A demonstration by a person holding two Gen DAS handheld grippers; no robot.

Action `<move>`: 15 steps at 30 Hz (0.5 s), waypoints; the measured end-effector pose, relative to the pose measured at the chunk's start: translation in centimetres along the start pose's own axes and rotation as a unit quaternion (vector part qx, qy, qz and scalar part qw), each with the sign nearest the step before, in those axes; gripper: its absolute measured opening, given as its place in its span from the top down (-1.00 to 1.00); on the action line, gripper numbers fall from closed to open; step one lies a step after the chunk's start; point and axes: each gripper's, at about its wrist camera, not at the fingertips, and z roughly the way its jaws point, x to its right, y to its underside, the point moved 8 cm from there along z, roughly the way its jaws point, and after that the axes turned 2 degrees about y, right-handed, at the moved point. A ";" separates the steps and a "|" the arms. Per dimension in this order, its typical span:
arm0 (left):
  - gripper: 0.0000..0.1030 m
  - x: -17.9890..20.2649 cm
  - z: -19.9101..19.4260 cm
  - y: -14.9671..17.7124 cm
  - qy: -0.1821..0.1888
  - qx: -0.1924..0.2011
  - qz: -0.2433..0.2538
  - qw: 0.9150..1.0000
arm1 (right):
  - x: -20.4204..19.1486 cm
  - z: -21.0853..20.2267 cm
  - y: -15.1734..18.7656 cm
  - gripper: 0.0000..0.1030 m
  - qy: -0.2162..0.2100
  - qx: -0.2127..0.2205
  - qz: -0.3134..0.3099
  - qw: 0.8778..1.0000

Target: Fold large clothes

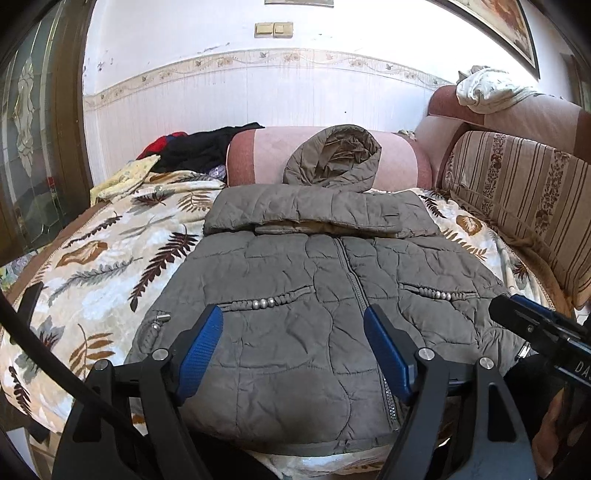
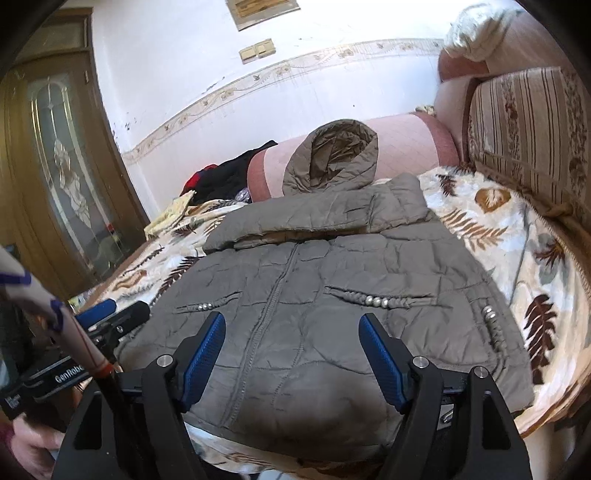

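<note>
Lying zipped and front-up on a leaf-patterned blanket (image 1: 110, 266) over the bed, the grey quilted jacket (image 1: 295, 295) is resting with sleeves folded across its chest and its hood (image 1: 334, 157) leaning against a pink bolster (image 1: 258, 151). The left hand-held gripper (image 1: 293, 325) and right hand-held gripper (image 2: 291, 332) are hovering over the hem, fingers spread wide, gripping nothing.

It is a home living room, shown by a sofa (image 1: 517, 192) under a leaf-print blanket (image 1: 110, 266), a glazed wooden door (image 2: 55, 166), wall switches (image 1: 273, 30) and a framed picture (image 1: 495, 22).
</note>
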 end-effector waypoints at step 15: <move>-0.51 -0.3 1.6 -1.4 0.034 -0.019 -0.048 0.998 | -0.9 1.5 -0.5 -0.54 -0.024 -0.023 0.020 0.999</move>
